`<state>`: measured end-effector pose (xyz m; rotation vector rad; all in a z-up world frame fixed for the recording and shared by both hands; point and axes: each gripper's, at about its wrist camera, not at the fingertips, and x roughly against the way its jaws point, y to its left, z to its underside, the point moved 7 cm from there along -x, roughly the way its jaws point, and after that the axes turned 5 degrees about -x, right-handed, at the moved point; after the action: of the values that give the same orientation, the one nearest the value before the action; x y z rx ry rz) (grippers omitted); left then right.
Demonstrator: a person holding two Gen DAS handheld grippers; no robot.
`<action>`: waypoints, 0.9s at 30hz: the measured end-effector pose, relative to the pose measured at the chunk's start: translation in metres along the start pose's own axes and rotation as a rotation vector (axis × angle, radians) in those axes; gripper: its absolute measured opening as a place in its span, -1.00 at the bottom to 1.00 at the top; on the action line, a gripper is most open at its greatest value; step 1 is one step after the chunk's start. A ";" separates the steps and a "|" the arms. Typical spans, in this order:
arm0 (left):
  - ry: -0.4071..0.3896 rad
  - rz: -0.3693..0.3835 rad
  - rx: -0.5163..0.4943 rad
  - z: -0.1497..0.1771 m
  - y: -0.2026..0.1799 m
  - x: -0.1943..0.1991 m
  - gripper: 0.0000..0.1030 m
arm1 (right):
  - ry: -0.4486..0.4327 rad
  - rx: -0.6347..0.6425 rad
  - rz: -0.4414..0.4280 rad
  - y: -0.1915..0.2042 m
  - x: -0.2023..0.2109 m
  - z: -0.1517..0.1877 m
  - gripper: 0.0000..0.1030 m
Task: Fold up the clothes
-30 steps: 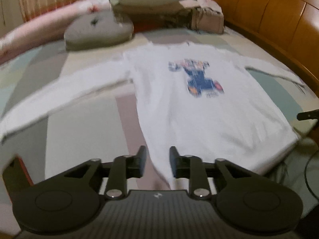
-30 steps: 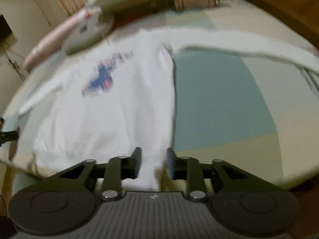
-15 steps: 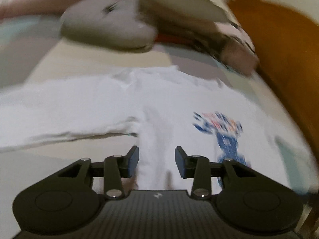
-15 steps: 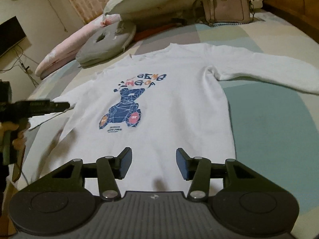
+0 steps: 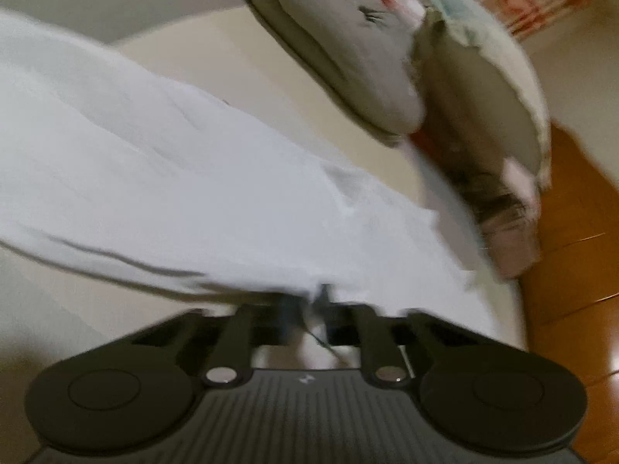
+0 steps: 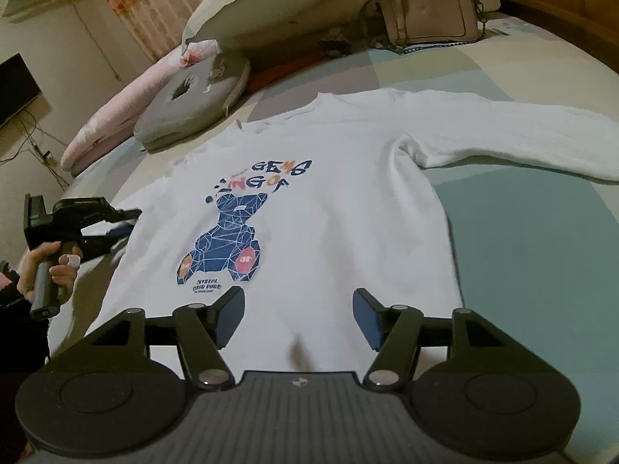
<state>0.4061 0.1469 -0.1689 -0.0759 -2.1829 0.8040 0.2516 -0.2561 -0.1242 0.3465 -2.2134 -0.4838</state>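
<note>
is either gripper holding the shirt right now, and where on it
The left gripper is shut on the white shirt where its left sleeve joins; the right gripper holds nothing.

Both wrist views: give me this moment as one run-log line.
left tool: shut on sweatshirt sleeve | right tool: open, above hem of white sweatshirt | sweatshirt flat on bed, unfolded

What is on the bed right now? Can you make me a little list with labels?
shirt: white long-sleeved sweatshirt with blue bear print, lying flat, front up
left hand-held gripper: closed on the sweatshirt's sleeve
right hand-held gripper: open, above the hem
behind shirt: round grey cushion, beige handbag
folding: not yet begun
</note>
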 end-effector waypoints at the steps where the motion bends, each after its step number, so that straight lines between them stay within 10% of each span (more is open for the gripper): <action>1: -0.014 -0.028 -0.038 -0.002 -0.004 0.001 -0.93 | 0.003 0.001 0.001 0.000 -0.001 0.001 0.30; 10: -0.005 -0.252 -0.352 -0.010 -0.038 0.013 -0.80 | 0.002 0.017 0.020 0.000 0.009 0.007 0.30; 19: 0.029 -0.089 -0.690 0.060 -0.100 0.042 -0.64 | 0.003 0.053 -0.004 0.012 0.017 0.015 0.31; 27: 0.086 -0.198 -0.748 0.102 -0.075 0.055 -0.61 | -0.003 0.068 0.028 0.011 0.040 0.033 0.35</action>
<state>0.3123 0.0505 -0.1391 -0.2556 -2.2504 -0.1505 0.2000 -0.2553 -0.1119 0.3505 -2.2384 -0.3954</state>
